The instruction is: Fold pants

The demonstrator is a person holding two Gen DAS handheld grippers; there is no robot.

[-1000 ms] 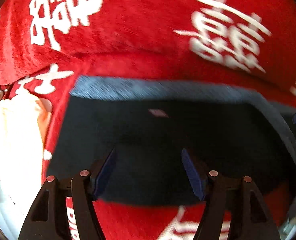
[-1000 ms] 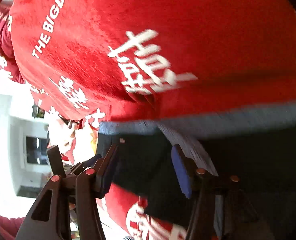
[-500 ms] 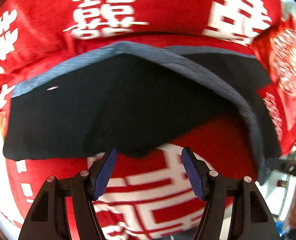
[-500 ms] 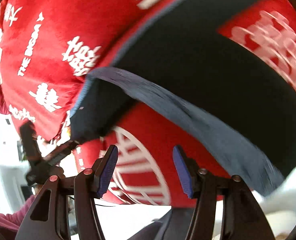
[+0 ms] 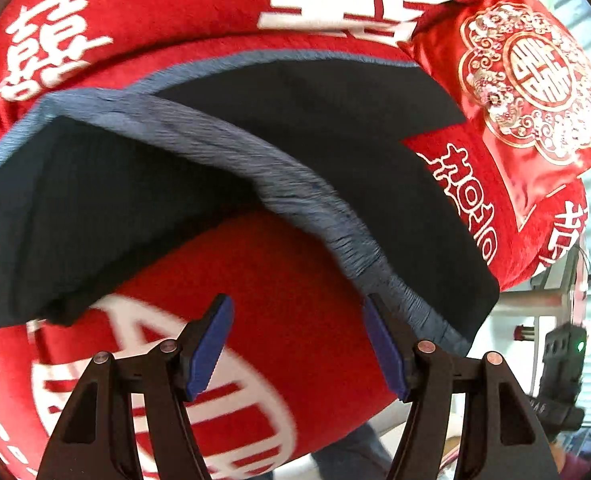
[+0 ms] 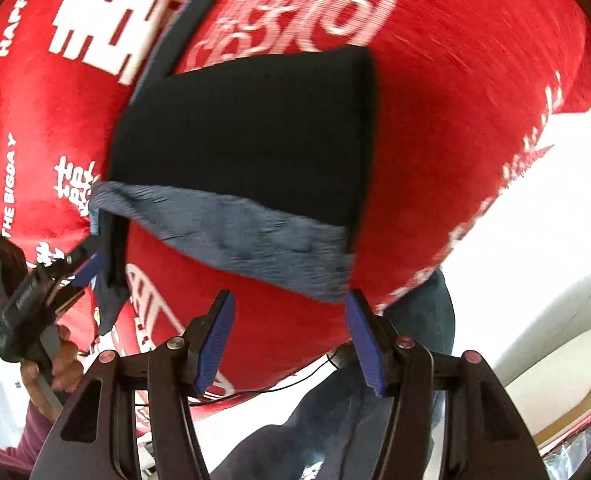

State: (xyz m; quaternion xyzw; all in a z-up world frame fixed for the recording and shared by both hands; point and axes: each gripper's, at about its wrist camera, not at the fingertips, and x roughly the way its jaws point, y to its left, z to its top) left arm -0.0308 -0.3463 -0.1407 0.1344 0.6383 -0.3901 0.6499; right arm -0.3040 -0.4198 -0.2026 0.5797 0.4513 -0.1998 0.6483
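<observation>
Pants (image 5: 335, 128): dark, nearly black, with a grey-blue ribbed waistband (image 5: 295, 188); spread on a red blanket (image 5: 279, 304), partly doubled over itself.
Pants, right wrist view (image 6: 247, 136): dark panel lying flat, one straight folded side toward the right; waistband (image 6: 231, 240) along the near edge, facing the camera.
Waistband, left wrist view: runs diagonally from upper left down to lower right, ending just beside the right blue pad.
Left hand-held gripper (image 5: 295, 344): jaws spread wide, nothing between the blue pads (image 5: 209, 350); poised over bare red blanket just short of the pants' near edge.
Right hand-held gripper (image 6: 287, 336): jaws likewise wide apart, empty; pads (image 6: 214, 340) framing bare blanket just below the waistband, the right pad near the waistband's right corner.
Other gripper in right wrist view (image 6: 89, 262): seen at far left with a hand (image 6: 55, 364) on its handle; tip close against the waistband's left corner; touching or merely overlapping in view, hard to say.
Blanket: plush red with large white characters and a white ring motif; lettering "THE BIGDAY" readable at left in the right wrist view.
Cushion (image 5: 531, 92): shiny red with gold and white medallion, resting on the blanket at the upper right, just beside the pants.
Background: white floor or wall beyond the blanket's edge, blurred.
</observation>
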